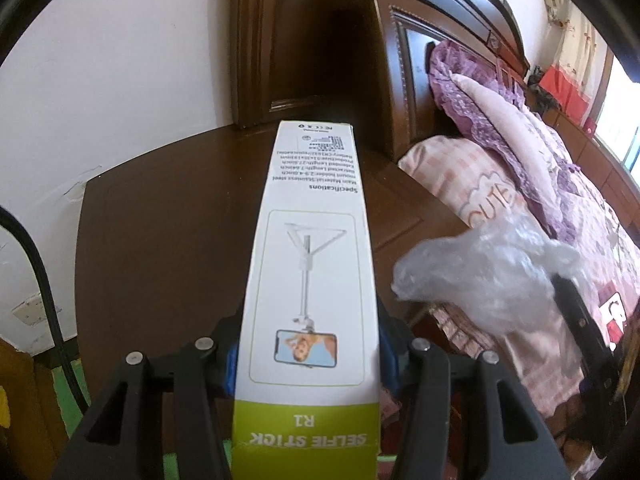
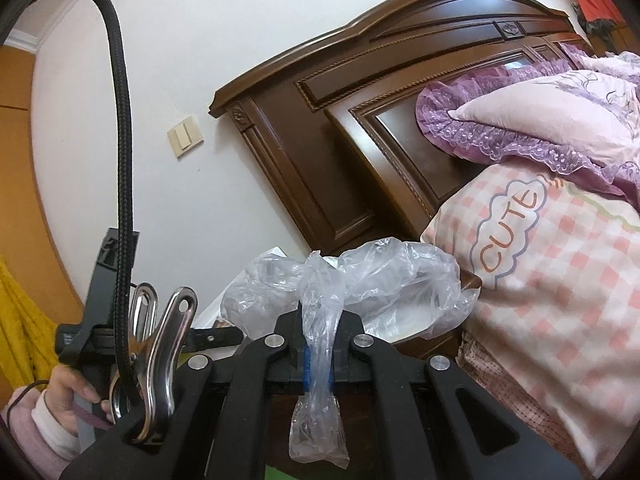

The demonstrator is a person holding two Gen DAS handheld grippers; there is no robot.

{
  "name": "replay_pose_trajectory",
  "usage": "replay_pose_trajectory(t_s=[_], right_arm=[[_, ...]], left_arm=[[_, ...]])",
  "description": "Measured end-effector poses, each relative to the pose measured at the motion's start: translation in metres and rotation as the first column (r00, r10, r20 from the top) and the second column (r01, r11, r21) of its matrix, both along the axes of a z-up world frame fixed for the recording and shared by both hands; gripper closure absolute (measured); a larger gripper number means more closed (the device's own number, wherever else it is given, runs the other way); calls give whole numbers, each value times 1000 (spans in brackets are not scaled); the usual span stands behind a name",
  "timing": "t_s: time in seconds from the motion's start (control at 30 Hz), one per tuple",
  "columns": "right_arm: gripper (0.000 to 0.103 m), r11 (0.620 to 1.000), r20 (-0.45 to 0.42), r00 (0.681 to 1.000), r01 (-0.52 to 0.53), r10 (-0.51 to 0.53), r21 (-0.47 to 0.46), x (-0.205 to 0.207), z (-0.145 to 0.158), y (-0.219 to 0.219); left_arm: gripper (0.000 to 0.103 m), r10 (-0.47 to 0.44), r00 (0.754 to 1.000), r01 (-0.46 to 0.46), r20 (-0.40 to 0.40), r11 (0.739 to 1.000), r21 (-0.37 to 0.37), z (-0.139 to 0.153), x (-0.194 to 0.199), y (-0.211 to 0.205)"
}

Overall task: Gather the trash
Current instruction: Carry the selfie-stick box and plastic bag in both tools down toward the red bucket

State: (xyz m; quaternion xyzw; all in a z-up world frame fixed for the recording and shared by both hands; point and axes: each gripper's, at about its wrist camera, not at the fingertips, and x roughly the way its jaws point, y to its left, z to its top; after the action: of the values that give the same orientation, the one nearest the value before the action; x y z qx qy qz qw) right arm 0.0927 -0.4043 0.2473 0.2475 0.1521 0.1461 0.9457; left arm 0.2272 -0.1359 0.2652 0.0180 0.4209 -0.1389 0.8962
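Left gripper (image 1: pixel 308 356): its jaws are clamped on the sides of a long white box. The box sits between the blue pads and sticks out far ahead.

Selfie stick box (image 1: pixel 312 248): white card with a green band at the near end. It is held up in the air over the dark brown worktop (image 1: pixel 160 232), not lying on it. It looks like empty packing, so it counts as trash.

Right gripper (image 2: pixel 318 354): its jaws are together, pinching a thin twisted neck of see-through plastic. Holding the neck is a good way to carry it, since the rest is puffy and would slip.

Plastic bag (image 2: pixel 384 280): crumpled and clear. The big puffy part hangs in front of the jaws and a short tail hangs behind them. In the left wrist view it shows to the right of the box, near the bed.

Bed (image 2: pixel 560 280): to the right, with a pink checked pillow that says CUTE and a purple frilly pillow farther back. A dark wooden headboard (image 2: pixel 360 100) stands against the white wall.

Person's hand (image 2: pixel 76 392): in a pink sleeve at the near left, gripping the handle of the other tool.

Task so far: both pieces of trash are picked up, one in each gripper. A bin is not in view, so they probably need to be carried to one next.
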Motion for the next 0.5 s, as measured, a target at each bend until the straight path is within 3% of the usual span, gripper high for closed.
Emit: replay_pose_trajectory(t_s=[0.2,0.5], right_arm=[[97,999,6,1000,14,-14,-47,-19,2,-1],[97,995,-54,998,33,-39,-92,-54,-16,5]], left_arm=[[49,-17,1000,17,1,1000,-6,2,-33,3],[49,-42,999,42,-1,999,14,-9,-81,11]])
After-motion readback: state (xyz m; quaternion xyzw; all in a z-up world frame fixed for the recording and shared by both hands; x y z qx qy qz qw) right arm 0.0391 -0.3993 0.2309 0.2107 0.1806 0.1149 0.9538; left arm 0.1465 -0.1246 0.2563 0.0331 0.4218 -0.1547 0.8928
